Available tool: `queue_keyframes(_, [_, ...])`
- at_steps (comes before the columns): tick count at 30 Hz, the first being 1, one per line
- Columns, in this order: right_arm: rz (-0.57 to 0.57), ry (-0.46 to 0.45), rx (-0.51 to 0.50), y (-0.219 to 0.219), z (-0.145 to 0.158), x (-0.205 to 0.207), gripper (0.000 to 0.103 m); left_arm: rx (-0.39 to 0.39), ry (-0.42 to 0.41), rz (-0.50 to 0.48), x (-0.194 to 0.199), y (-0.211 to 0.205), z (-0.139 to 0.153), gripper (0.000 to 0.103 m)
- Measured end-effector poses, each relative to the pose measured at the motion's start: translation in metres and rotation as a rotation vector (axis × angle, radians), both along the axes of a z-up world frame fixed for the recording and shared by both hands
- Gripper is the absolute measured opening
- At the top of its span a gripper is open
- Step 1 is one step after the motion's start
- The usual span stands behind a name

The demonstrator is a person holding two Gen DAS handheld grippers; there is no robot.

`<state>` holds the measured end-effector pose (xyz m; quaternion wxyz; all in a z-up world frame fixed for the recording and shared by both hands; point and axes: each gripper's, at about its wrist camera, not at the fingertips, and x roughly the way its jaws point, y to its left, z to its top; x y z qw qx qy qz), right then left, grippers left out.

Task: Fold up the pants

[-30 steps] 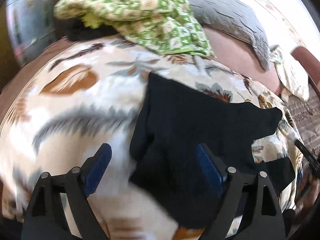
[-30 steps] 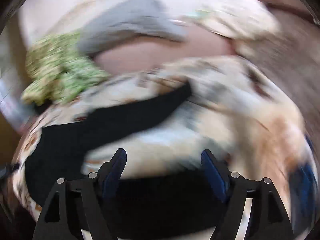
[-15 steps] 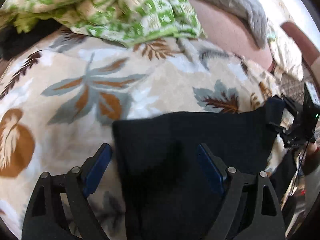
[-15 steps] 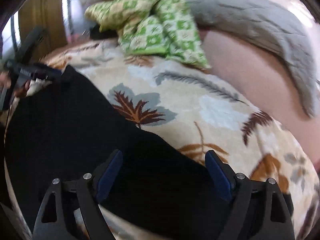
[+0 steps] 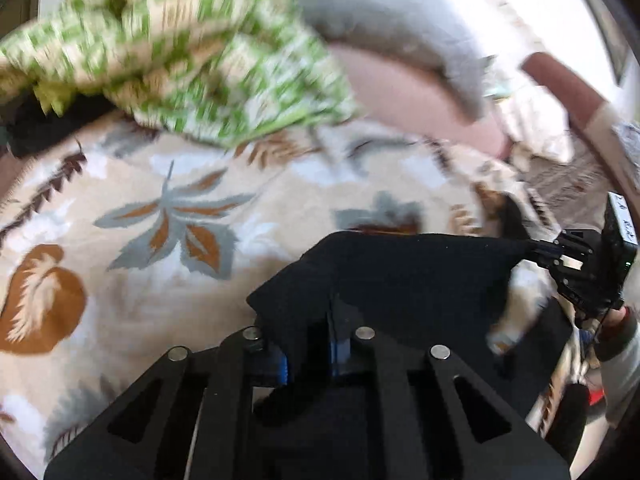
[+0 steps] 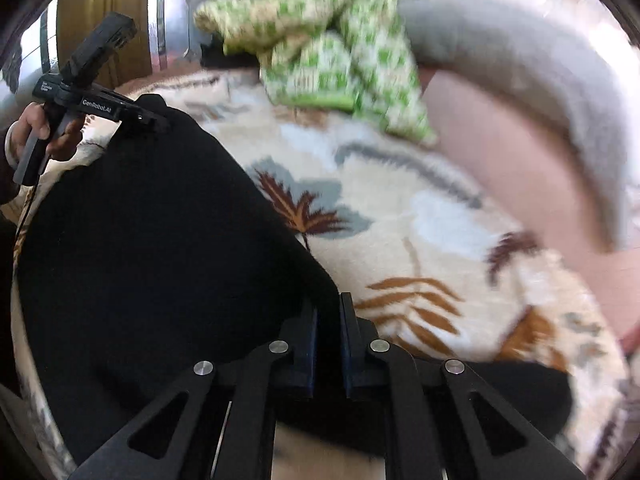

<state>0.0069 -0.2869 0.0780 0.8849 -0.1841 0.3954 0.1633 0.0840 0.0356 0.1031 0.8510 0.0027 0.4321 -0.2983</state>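
Note:
Black pants [image 5: 420, 272] lie on a leaf-patterned blanket [image 5: 180, 208]. In the left wrist view my left gripper [image 5: 310, 344] is shut on a raised fold at the pants' near left corner. My right gripper [image 5: 536, 250] pinches the far right corner, and the edge is stretched taut between the two. From the right wrist, the pants [image 6: 152, 240] fill the left half, with my right gripper [image 6: 329, 320] shut on their edge. At the upper left there, my left gripper [image 6: 160, 122] holds the other corner, a hand [image 6: 36, 128] around its handle.
A crumpled green-and-white patterned cloth [image 5: 180, 40] lies at the blanket's far edge, beside a grey pillow [image 5: 400, 32] on a pink sheet [image 5: 400, 92]. The same cloth [image 6: 328, 40] and pillow [image 6: 520, 64] show from the right wrist. A wooden panel [image 6: 100, 20] stands far left.
Both grippers went from wide open to shut on the pants' edge. The fabric between them has lifted and pulled straight. The right wrist swung round early on.

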Motion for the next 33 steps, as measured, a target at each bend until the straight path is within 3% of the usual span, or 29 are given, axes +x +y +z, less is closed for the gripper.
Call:
queue_keyframes(3, [-0.02, -0.101, -0.012, 0.006, 0.028, -0.063, 0.005, -0.046, -0.019, -0.037, -0.046, 0.013, 0.014, 0.011])
queue_keyframes(6, [-0.022, -0.132, -0.01, 0.021, 0.032, -0.125, 0.004, -0.045, 0.003, -0.038, -0.088, 0.024, 0.006, 0.011])
queue_keyframes(10, [-0.032, -0.076, -0.01, 0.047, 0.005, -0.181, 0.004, 0.022, 0.098, -0.003, -0.115, 0.033, -0.024, 0.011])
queue_keyframes(13, [-0.083, 0.017, 0.056, 0.058, -0.024, -0.196, 0.004, 0.068, 0.168, 0.047, -0.122, 0.038, -0.047, 0.02])
queue_keyframes(15, [-0.115, 0.069, 0.052, 0.063, -0.045, -0.196, 0.006, 0.035, 0.181, 0.081, -0.13, 0.046, -0.049, 0.024])
queue_keyframes(16, [-0.128, 0.068, 0.051, 0.063, -0.049, -0.196, 0.008, 0.026, 0.189, 0.099, -0.132, 0.05, -0.045, 0.036])
queue_keyframes(17, [-0.14, 0.057, 0.073, 0.062, -0.048, -0.199, 0.012, 0.037, 0.185, 0.129, -0.135, 0.056, -0.039, 0.055])
queue_keyframes(19, [-0.157, 0.095, 0.136, 0.055, -0.036, -0.199, 0.03, 0.075, 0.136, 0.179, -0.143, 0.066, -0.026, 0.064])
queue_keyframes(21, [-0.148, 0.096, 0.22, 0.045, -0.014, -0.202, 0.068, 0.104, 0.068, 0.216, -0.15, 0.075, -0.01, 0.064])
queue_keyframes(23, [-0.192, 0.008, 0.225, 0.037, 0.009, -0.202, 0.076, 0.088, 0.017, 0.26, -0.152, 0.081, 0.004, 0.068])
queue_keyframes(27, [-0.324, -0.046, 0.182, 0.027, 0.026, -0.154, 0.075, 0.019, -0.002, 0.256, -0.145, 0.067, 0.013, 0.07])
queue_keyframes(31, [-0.486, 0.034, 0.103, 0.025, -0.002, -0.072, 0.075, 0.026, 0.013, 0.198, -0.141, 0.033, 0.003, 0.07])
queue_keyframes(32, [-0.507, 0.074, 0.099, 0.025, -0.014, -0.054, 0.07, 0.031, 0.031, 0.182, -0.139, 0.022, -0.004, 0.07])
queue_keyframes(33, [-0.526, 0.11, 0.092, 0.023, -0.026, -0.041, 0.056, 0.04, 0.047, 0.158, -0.137, 0.012, -0.011, 0.07])
